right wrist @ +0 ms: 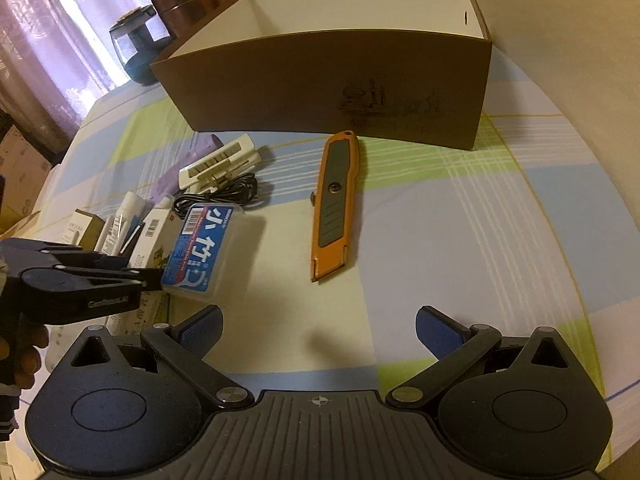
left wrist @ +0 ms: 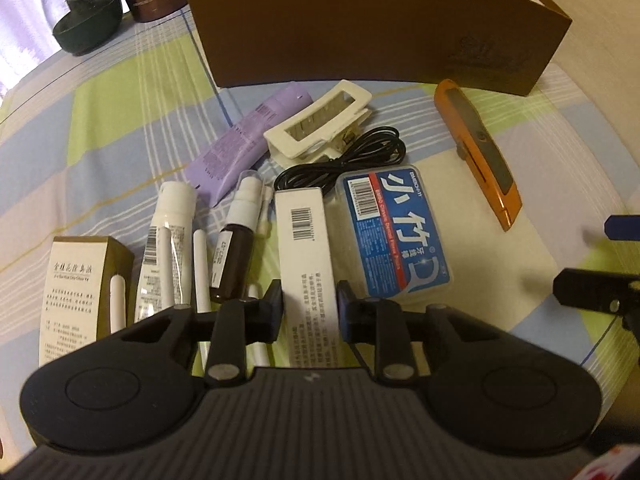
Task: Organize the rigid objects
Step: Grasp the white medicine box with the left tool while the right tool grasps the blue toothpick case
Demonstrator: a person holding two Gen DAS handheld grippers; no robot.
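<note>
Gripping the long white box at lower centre, the left claw presses both pads on its sides; a blue floss case lies just right of it, an orange utility knife at right, the brown open carton across the top. From the right wrist, the right claw stands wide and empty at the bottom; the knife lies at centre.

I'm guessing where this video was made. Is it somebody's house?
Probably a room at home. The things lie on a checked cloth that looks like a bedsheet or tablecloth, there are curtains at a window, and toiletries such as a purple tube lie about.
</note>
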